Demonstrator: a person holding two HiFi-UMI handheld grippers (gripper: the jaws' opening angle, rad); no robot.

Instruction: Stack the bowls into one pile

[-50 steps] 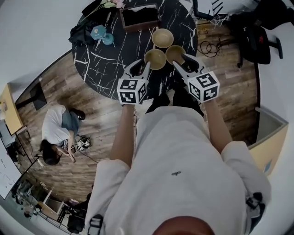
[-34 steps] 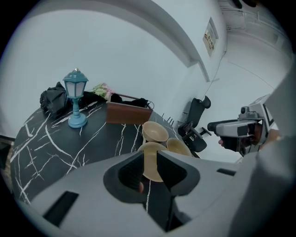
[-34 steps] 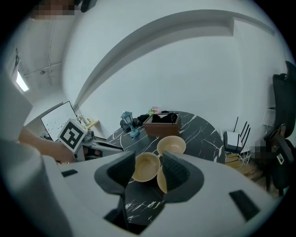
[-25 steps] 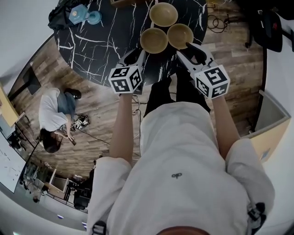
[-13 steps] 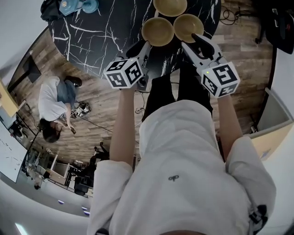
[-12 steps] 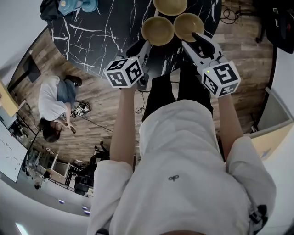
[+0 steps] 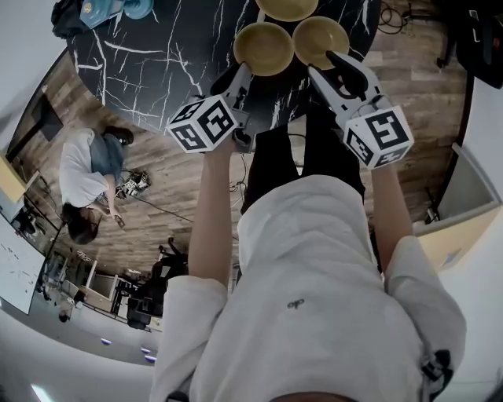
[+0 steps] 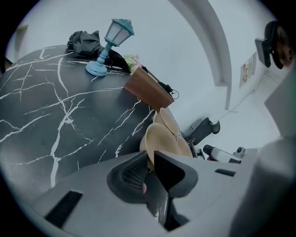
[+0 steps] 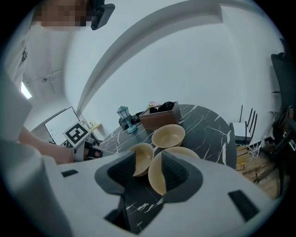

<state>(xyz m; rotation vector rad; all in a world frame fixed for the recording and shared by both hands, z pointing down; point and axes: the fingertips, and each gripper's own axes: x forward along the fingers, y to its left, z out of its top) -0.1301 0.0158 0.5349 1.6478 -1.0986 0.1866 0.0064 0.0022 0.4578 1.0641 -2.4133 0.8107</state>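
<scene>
A round black surface [image 7: 157, 71] with white veins, like marble, fills the top of the head view. Below it runs a floor [image 7: 157, 173] of wood planks, and the wall [image 9: 185, 60] behind is white. At the far part of the surface stand a small blue lamp [image 8: 107, 46], a brown box [image 8: 147, 88] and a dark bag [image 8: 83, 41]. At the left of the head view a person [image 7: 78, 169] sits low on the floor, well apart from the surface. Three tan bowls stand close together by the near edge, none inside another. They are the left bowl [image 7: 264, 49], the right bowl [image 7: 321, 39] just beside it, and the far bowl [image 7: 287, 8] behind them, cut by the top edge of the frame.

Compared with half a second before, the bowls keep the same places among themselves but lie a little higher in the head view. The left gripper [image 7: 240, 77] has turned a little.

The fingers [image 8: 131, 172] of the left gripper are nearly together, clenched on the near rim of the left bowl, which stands in the narrow gap between them. The right gripper [image 7: 334, 67] has its fingers [image 9: 178, 172] released, wide apart. The rim of the right bowl is in the gap, with one finger over the inside of the bowl and the other outside. I cannot tell if either touches it.
</scene>
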